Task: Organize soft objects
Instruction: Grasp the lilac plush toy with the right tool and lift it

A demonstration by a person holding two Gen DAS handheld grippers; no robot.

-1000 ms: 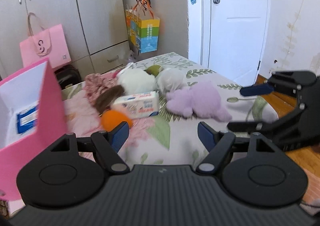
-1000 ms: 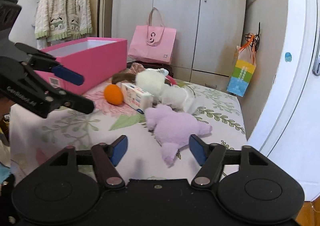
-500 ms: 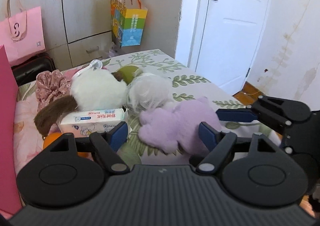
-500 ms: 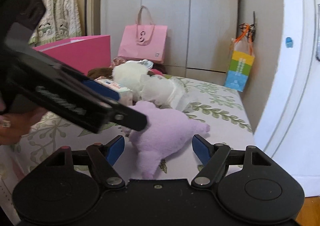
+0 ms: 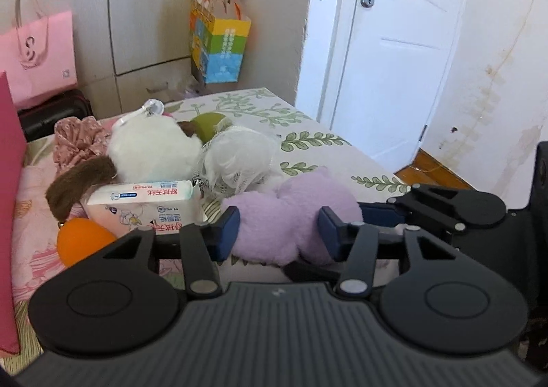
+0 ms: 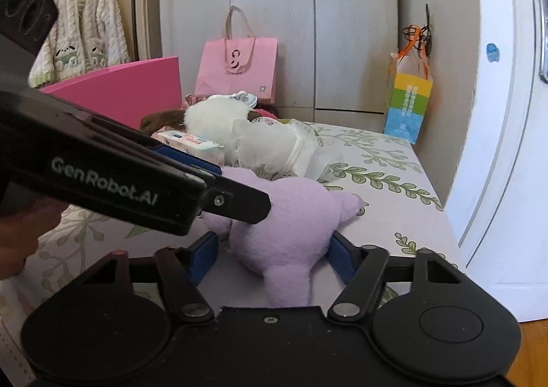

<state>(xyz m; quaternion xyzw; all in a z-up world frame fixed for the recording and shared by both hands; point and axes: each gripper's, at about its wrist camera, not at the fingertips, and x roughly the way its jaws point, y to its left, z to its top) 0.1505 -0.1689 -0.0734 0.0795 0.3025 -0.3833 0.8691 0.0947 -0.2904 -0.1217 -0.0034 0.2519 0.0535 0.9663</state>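
Observation:
A purple plush toy (image 5: 284, 215) lies on the leaf-print bed (image 5: 308, 140), also in the right wrist view (image 6: 294, 219). My left gripper (image 5: 278, 232) is open, its blue pads on either side of the plush. My right gripper (image 6: 270, 255) is open too, its pads around the plush's near end from the other side. Behind lie a white fluffy toy (image 5: 154, 150), a white mesh puff (image 5: 239, 160), a tissue pack (image 5: 144, 202), an orange ball (image 5: 82, 239) and a brown furry piece (image 5: 78, 181).
A pink box (image 6: 120, 92) stands at the bed's left side. A pink paper bag (image 6: 236, 68) and a coloured bag (image 6: 407, 102) stand by the grey wardrobe. A white door (image 5: 394, 54) is on the right, past the bed edge.
Both grippers have moved in toward the purple plush, from apart above the bed to straddling it from opposite sides. Their jaws have narrowed somewhat around it.

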